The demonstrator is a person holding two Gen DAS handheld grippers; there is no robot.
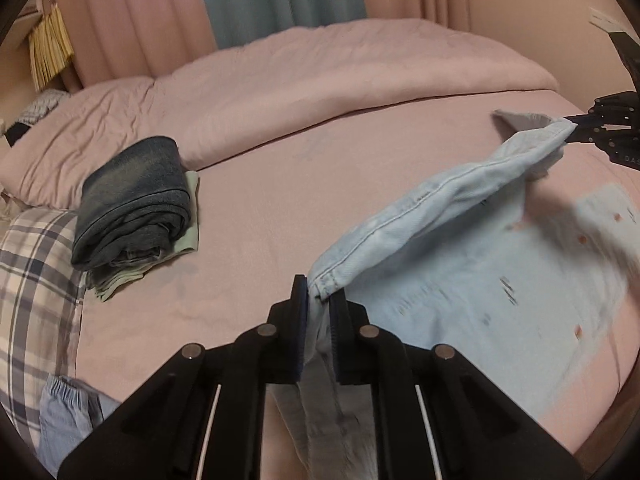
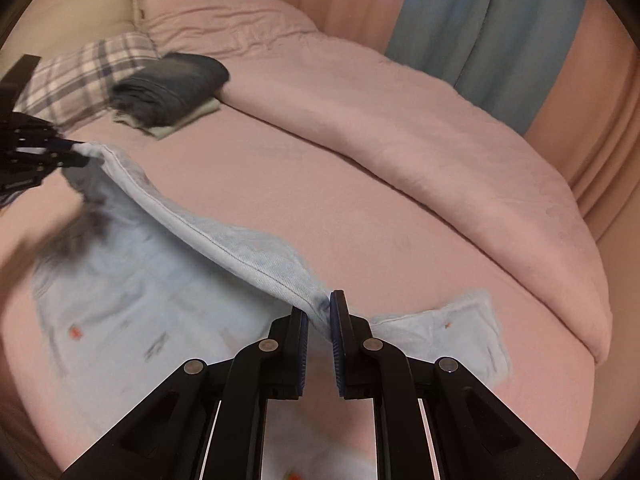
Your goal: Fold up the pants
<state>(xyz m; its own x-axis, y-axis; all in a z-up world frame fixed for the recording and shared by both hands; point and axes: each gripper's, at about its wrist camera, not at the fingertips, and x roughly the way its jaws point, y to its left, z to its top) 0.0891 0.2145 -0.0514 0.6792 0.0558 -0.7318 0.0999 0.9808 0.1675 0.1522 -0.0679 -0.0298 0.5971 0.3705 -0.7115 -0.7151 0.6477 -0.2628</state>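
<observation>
Light blue denim pants (image 1: 460, 280) lie spread on the pink bed, one stitched edge lifted off the sheet. My left gripper (image 1: 319, 296) is shut on one end of that edge, cloth hanging down between its fingers. In the left wrist view the right gripper (image 1: 576, 130) holds the other end at the far right. From the right wrist view, my right gripper (image 2: 320, 312) is shut on the pants (image 2: 180, 264), and the left gripper (image 2: 74, 152) pinches the far end at the left. The raised edge sags between the two grippers. The lower cloth is blurred.
A folded stack of dark jeans (image 1: 136, 200) on a pale green garment sits near the plaid pillow (image 1: 36, 272). A rolled pink duvet (image 1: 320, 80) runs along the far side of the bed. Blue striped cloth (image 1: 68, 416) lies at the near left. Curtains (image 2: 500, 40) hang behind.
</observation>
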